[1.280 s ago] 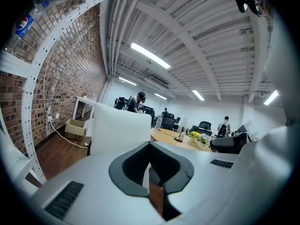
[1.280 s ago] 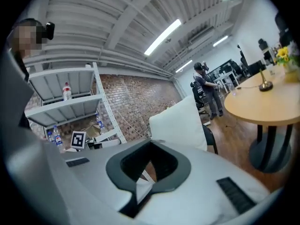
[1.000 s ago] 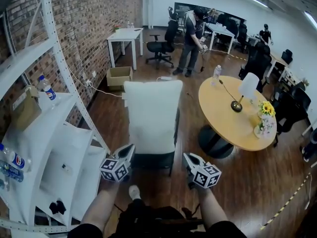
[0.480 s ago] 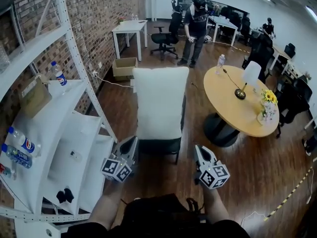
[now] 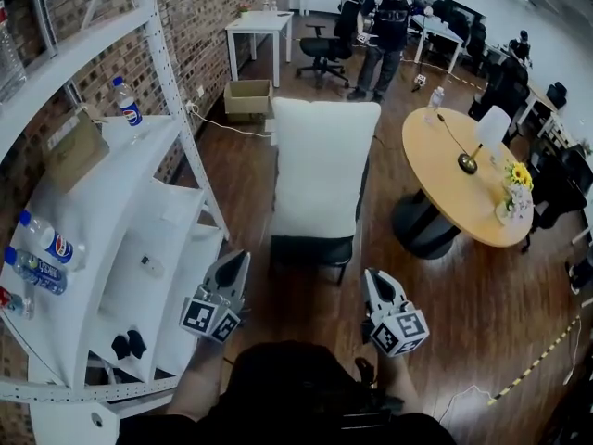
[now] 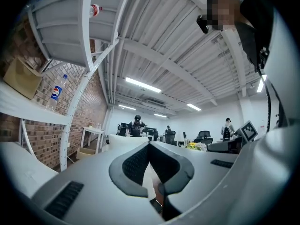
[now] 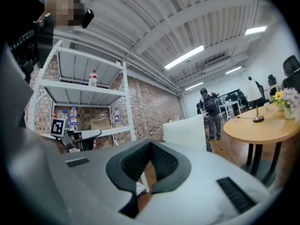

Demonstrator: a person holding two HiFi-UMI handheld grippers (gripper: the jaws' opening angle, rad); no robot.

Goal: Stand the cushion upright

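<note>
The cushion (image 5: 322, 170) stood on edge on the chair (image 5: 311, 249), ahead of both tools and well apart from them, its white face leaning on the chair back; judged from that, it was already upright, with nothing holding it. The left tool (image 5: 237, 261) had its jaws together on nothing; the right tool (image 5: 373, 279) was likewise closed and empty; bare floor lay between their tips and the seat's front edge. A white shelf (image 5: 111, 211) stood just left of the left tool; a round tabletop (image 5: 443, 160) lay ahead and to the right of the right tool; a person (image 5: 384, 21) stood far beyond the chair.

The cushion looked large, light and soft; it would probably sag or fold if pinched at one spot, and might flop forward off the seat if nudged low down; the better hold seemed to be both tools on the two upper corners or side edges, each biting a fold of cover and filling, since the whole thickness was too much for one pair of jaws.

Against a second earlier, both tools had drawn away from the chair; then their tips had been at the seat's front edge; the cushion had kept its pose; the jaws had remained closed; the shelf had come nearer on the left.
</note>
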